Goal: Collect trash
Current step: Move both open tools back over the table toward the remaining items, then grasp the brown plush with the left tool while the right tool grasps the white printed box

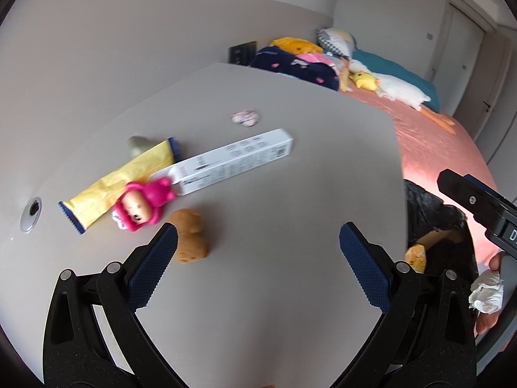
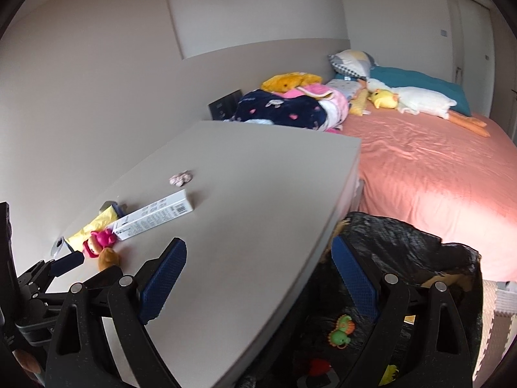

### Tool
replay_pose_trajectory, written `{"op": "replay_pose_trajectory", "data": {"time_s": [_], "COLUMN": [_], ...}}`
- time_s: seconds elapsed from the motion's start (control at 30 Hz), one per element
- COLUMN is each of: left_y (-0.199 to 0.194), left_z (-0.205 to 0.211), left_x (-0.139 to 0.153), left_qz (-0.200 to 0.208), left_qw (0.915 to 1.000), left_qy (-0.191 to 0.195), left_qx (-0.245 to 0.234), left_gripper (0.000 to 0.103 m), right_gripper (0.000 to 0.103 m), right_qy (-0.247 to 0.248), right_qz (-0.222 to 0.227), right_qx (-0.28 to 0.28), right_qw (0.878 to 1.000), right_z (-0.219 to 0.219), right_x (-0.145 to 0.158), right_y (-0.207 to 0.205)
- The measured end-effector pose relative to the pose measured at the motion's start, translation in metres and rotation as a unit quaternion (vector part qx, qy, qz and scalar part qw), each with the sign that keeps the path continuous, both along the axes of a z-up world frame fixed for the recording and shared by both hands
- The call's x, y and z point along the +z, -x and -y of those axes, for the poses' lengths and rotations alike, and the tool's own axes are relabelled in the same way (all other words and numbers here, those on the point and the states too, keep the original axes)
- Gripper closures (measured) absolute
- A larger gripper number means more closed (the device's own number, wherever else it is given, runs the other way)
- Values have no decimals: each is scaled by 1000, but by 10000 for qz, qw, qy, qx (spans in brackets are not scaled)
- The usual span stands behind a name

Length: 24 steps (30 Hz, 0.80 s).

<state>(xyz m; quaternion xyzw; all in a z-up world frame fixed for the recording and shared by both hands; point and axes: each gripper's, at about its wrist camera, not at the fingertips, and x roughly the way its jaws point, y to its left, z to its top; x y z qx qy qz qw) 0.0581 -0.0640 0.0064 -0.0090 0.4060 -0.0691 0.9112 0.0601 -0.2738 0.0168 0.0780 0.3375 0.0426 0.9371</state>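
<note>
Grey matte surface (image 1: 274, 177) filled the left wrist view. Left gripper (image 1: 258, 249) was spread wide, nothing between its blue pads, hovering above the near part of the surface. Just past its left finger sat a brown plush toy (image 1: 190, 241). Beyond it lay a pink doll figure (image 1: 142, 205), touching a yellow wrapper with blue ends (image 1: 119, 181) and the end of a long white box (image 1: 234, 161). A small crumpled pinkish wrapper (image 1: 245, 117) lay further back, apart from the rest. A grey object (image 1: 137, 145) sat behind the yellow wrapper, too blurred to name. At the right edge, a black trash bag (image 1: 433, 213) hung beside the surface edge, with a crumpled white tissue (image 1: 488, 292) seen next to a hand (image 1: 494, 291) holding the other tool.

Right wrist view: right gripper (image 2: 260, 279) was released, jaws wide, empty, positioned over the surface edge (image 2: 323, 242) and the open black trash bag (image 2: 404, 245). Inside the bag showed a green and orange toy (image 2: 341, 329) and some red and yellow bits. White box (image 2: 155, 215), pink doll (image 2: 98, 242), brown plush (image 2: 108, 257) and pinkish wrapper (image 2: 181, 177) were on the surface to the left. Left gripper (image 2: 64, 263) showed at the far left. Behind, a bed with a pink sheet (image 2: 436, 174) carried plush toys and folded blankets.
</note>
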Motion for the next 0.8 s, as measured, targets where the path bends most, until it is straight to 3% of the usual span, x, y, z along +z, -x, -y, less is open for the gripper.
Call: {"op": "replay_pose_trajectory", "data": {"time_s": [0.33, 0.6, 0.8], "left_y": [-18, -33, -38], "left_z": [-24, -37, -46], "left_x": [-26, -45, -46], "left_qz": [-296, -635, -595], "left_qw": [9987, 9967, 9964], "left_qy": [-137, -74, -37], "left_qx": [379, 498, 608], "left_gripper": [6, 35, 50], "right_gripper": [12, 12, 12], "right_qy": [192, 541, 751], "right_qz": [-163, -255, -353], "right_qx": [505, 1136, 1486], "right_qw": [9984, 9917, 9854], "right_z": [-33, -63, -86], "right_x": [-13, -20, -28], "right_y": [-27, -54, -77]}}
